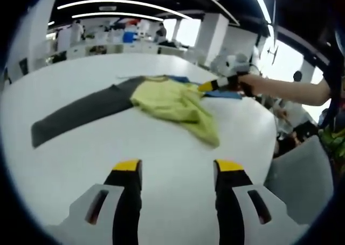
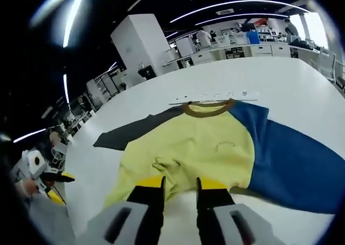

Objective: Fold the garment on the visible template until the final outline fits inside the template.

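Observation:
A shirt lies spread on the white table: yellow body, brown collar, grey sleeve to one side and blue sleeve to the other. My right gripper sits at the bunched yellow hem with its jaws nearly together on the fabric. In the left gripper view the shirt lies mid-table, and the right gripper touches its far edge, held by a person's arm. My left gripper hovers open over bare table, short of the shirt.
A thin white strip with small marks lies just beyond the collar. A grey chair stands past the table's right edge. The left gripper and a hand show at the table's left side. Desks and people fill the background.

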The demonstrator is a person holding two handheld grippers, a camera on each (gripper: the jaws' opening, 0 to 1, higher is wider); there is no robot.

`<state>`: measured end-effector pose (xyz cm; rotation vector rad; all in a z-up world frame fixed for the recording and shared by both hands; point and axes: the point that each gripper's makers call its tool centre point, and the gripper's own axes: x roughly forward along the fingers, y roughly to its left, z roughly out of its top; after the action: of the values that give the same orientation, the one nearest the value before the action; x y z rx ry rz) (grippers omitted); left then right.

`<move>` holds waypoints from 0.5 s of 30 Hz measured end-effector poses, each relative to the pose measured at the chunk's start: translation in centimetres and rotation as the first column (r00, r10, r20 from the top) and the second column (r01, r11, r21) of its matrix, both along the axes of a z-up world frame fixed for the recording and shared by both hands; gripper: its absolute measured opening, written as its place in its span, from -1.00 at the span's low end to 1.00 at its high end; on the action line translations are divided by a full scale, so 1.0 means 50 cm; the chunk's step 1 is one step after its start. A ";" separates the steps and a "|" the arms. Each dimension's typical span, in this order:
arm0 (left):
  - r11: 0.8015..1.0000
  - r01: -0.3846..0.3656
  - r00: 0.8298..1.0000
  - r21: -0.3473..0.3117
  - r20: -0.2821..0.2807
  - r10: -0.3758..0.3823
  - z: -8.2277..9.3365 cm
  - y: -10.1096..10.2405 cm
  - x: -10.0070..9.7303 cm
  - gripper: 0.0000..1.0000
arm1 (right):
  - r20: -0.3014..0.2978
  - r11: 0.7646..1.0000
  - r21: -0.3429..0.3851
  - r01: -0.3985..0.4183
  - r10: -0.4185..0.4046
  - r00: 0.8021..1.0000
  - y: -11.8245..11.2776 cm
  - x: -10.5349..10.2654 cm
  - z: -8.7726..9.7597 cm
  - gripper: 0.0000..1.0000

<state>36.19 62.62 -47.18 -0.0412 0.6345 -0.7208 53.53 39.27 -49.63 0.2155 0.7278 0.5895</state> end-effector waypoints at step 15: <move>1.000 -0.007 1.000 -0.005 -0.012 0.007 -0.006 -0.006 -0.001 -0.01 | -0.052 0.993 -0.019 -0.118 0.117 0.992 0.050 -0.001 -0.037 -0.83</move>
<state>36.11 62.33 -47.47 -0.0528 0.6434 -0.7160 53.49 41.77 -51.50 0.1682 0.8002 0.6896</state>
